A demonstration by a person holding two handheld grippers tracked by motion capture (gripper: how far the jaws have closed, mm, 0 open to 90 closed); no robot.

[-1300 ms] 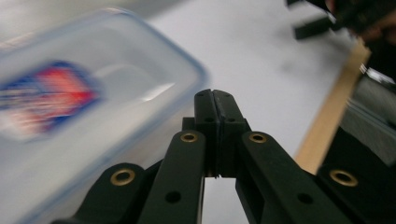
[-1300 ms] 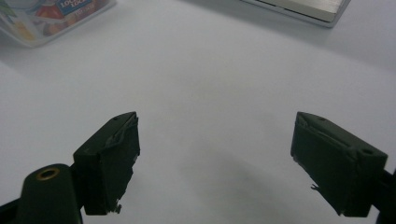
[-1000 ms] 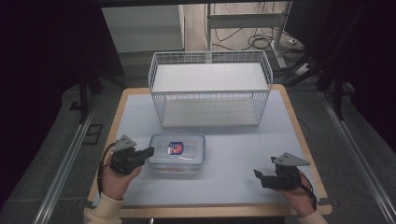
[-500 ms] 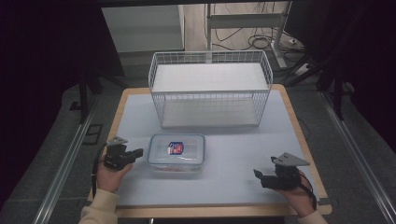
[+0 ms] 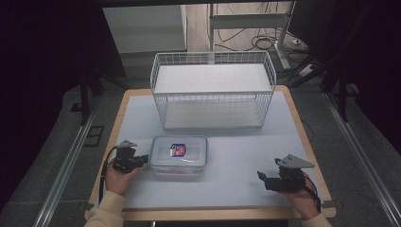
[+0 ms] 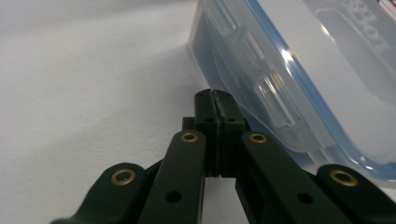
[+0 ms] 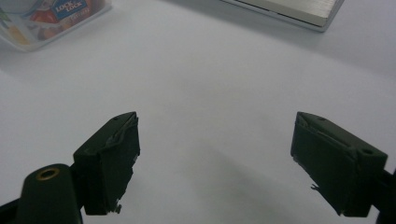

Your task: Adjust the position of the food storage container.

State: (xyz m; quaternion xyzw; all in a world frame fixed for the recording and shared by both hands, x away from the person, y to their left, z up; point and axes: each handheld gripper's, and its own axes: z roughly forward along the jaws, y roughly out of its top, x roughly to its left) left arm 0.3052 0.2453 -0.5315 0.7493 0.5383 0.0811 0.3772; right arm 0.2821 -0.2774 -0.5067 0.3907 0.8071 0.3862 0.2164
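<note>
Down low at seven o'clock on the white-topped, wood-edged counter (image 5: 236, 156): left gripper (image 5: 142, 161), jaws pressed flat together, nothing between them. Tips right up against the left end of the clear rectangular plastic food box with the blue-rimmed lid (image 5: 179, 153), at its nine o'clock side; touching or just shy, hard to call from above. In the left gripper view, left gripper (image 6: 215, 100) closed tight beside the lid's side flap, food box (image 6: 303, 79) looming at one to three o'clock, pale counter (image 6: 84, 79) off at nine.

Over at five o'clock: right gripper (image 5: 261, 177), held in a hand near the counter's front edge, well apart from the food box. In the right gripper view, right gripper (image 7: 215, 140) with jaws spread wide, bare counter (image 7: 210, 70) between them. Food box (image 7: 51, 18) with its red and blue label way off at eleven o'clock there.

Food box itself sitting flat, lid on, left of centre, around seven o'clock of the counter's middle. Behind it at twelve o'clock: white wire basket with a pale flat floor (image 5: 213, 90), standing upright, near the far edge.
</note>
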